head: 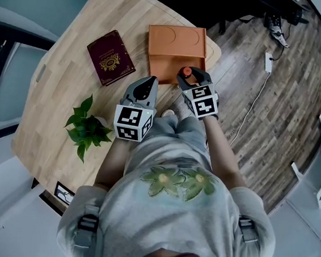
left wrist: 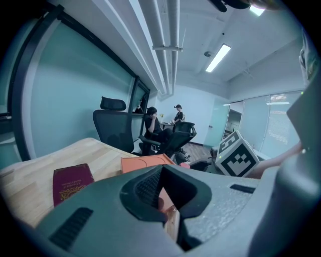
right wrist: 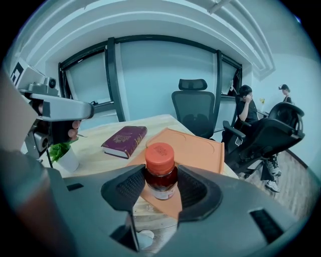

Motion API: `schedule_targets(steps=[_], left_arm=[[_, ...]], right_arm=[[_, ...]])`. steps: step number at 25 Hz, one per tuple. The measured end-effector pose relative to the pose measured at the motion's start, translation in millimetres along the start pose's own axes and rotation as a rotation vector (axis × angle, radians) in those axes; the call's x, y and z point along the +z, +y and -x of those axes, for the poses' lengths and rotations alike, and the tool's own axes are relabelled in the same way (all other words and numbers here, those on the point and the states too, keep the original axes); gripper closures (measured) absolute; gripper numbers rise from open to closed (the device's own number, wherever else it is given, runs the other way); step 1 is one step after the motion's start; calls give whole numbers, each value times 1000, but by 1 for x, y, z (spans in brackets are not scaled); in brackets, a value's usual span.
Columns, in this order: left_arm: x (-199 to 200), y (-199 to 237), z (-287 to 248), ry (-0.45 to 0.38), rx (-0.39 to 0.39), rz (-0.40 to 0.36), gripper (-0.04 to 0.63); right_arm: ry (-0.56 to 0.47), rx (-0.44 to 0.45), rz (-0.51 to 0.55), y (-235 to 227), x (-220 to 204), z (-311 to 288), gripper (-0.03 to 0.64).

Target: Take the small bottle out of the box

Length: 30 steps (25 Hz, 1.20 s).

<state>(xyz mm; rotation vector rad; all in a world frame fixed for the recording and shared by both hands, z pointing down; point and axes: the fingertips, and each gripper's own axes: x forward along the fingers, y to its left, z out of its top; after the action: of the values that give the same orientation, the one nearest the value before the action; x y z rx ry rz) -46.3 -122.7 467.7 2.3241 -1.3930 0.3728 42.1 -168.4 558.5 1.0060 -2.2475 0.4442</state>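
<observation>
Our right gripper [head: 191,77] has its two jaws pinched on the small bottle [right wrist: 160,173], one pad on each side of the dark body, just below the orange-red cap. The bottle stands upright in the grip. It is over the near right part of the flat orange box [head: 176,44], close to the box's near edge. We cannot tell from these views whether its base rests on the orange surface or hangs just above it.

Our left gripper [head: 148,84] hovers to the left of the right one, near the box's near left corner. Its jaws are slightly parted and nothing is between them. Through the gap we see only box and wood.

On the wooden table [head: 62,86], a maroon book [head: 111,57] lies left of the box. A small potted plant [head: 86,126] stands nearer us on the left.

We judge the grasp secured and the removal well under way or nearly done. What seems left is to carry the bottle clear of the box and set it down on bare wood, keeping it upright.
</observation>
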Motion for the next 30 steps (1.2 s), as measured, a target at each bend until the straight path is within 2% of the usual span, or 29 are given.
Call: schedule_targets(steps=[21, 30], left_arm=[[3, -8, 8, -16, -9, 2, 592], [9, -10, 14, -32, -20, 30, 591]], right_arm=[[-133, 46, 38, 28, 45, 49, 419], [-229, 64, -6, 40, 65, 86, 420]])
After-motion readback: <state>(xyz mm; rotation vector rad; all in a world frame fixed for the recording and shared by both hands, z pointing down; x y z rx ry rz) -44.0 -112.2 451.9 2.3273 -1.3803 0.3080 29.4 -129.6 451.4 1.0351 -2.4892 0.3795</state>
